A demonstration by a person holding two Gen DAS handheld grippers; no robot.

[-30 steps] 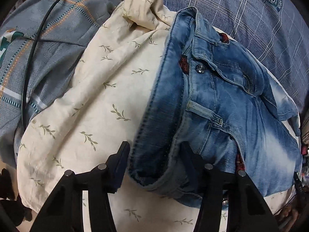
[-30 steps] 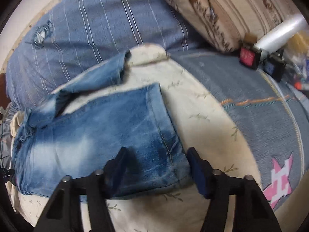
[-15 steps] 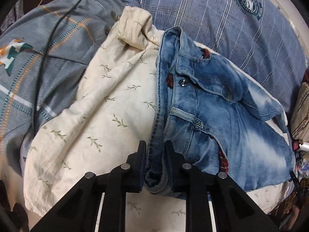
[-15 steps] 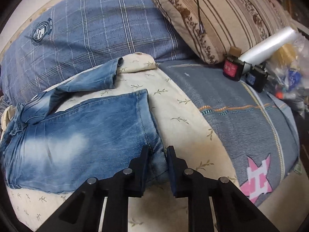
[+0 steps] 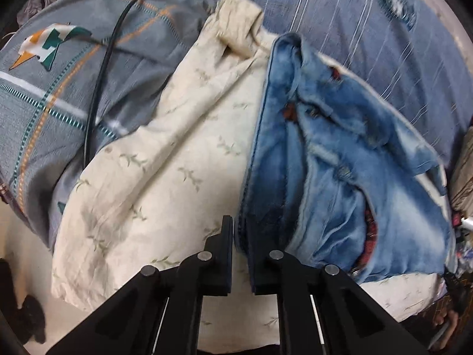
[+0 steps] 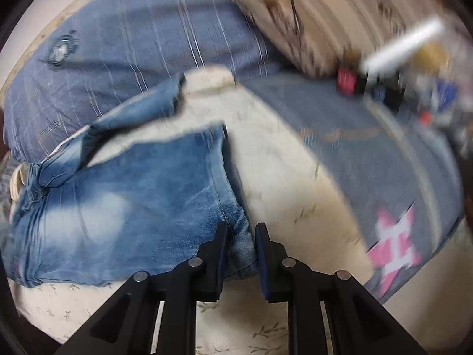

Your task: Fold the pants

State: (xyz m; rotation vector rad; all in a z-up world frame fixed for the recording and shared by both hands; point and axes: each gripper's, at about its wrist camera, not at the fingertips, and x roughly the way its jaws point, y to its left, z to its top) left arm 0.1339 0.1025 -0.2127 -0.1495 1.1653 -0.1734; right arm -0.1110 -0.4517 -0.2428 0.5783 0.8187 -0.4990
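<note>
Pants (image 5: pixel 340 159): waistband pinched in left gripper (image 5: pixel 241 236), leg hem clamped in right gripper (image 6: pixel 241 236).

You're looking at faded blue jeans (image 5: pixel 348 177) lying on a cream leaf-print sheet (image 5: pixel 165 177), a grey-blue striped cover (image 6: pixel 133 47) behind, blurry though.

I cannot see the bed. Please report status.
Left tool shut on faded blue denim jeans waistband. Right tool shut on hem. Nothing blocking.
</note>
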